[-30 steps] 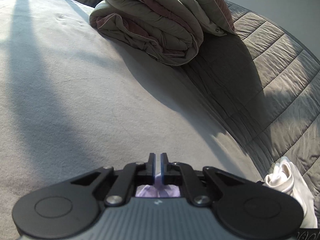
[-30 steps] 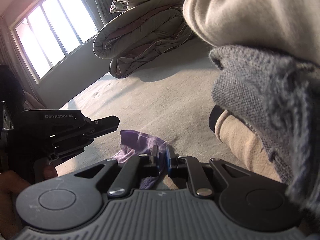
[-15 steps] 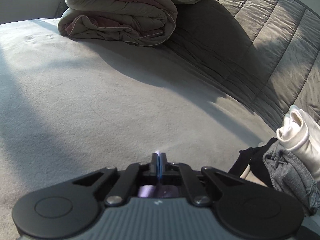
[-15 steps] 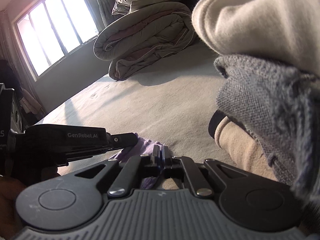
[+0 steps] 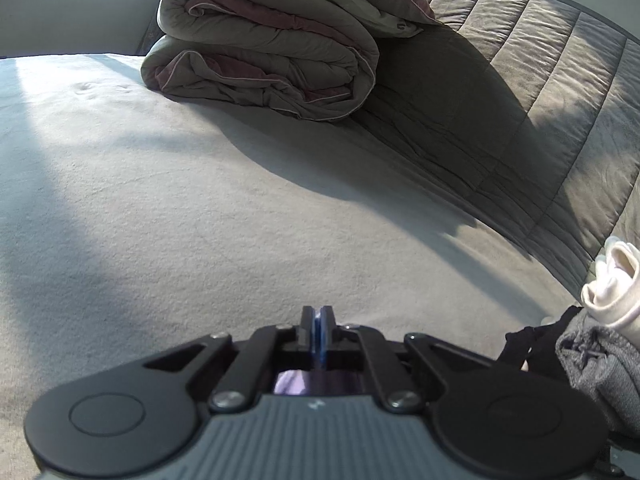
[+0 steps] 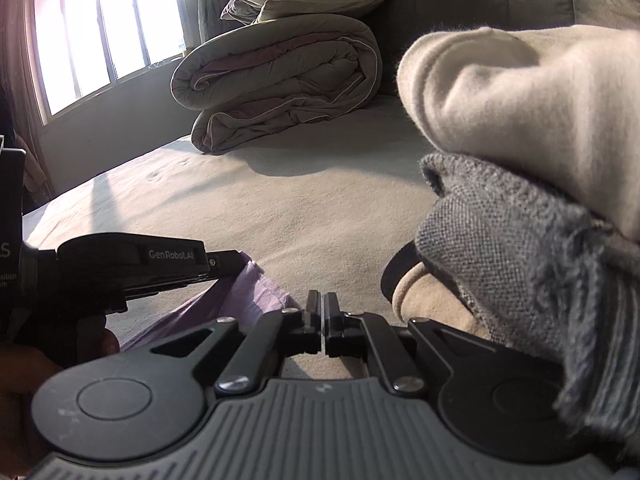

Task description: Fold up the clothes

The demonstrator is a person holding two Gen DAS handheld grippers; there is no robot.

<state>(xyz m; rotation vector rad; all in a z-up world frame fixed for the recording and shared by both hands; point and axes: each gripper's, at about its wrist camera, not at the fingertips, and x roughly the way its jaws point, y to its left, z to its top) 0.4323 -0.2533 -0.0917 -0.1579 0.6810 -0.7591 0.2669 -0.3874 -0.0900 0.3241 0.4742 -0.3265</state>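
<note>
My left gripper pinching thin lilac cloth on pale bedsheet. My right gripper opening, gap narrow, nothing between. Risk: single-corner hold lets cloth sag, crooked fold; folded stack close, easily snagged.

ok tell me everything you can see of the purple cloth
The purple cloth is thin, pale lilac and softly creased. It lies on the beige bed cover, one edge lifted and pinched by the left gripper. A patch also shows under that gripper in its own view. The right gripper sits beside it, fingers opening, nothing between them.
</note>
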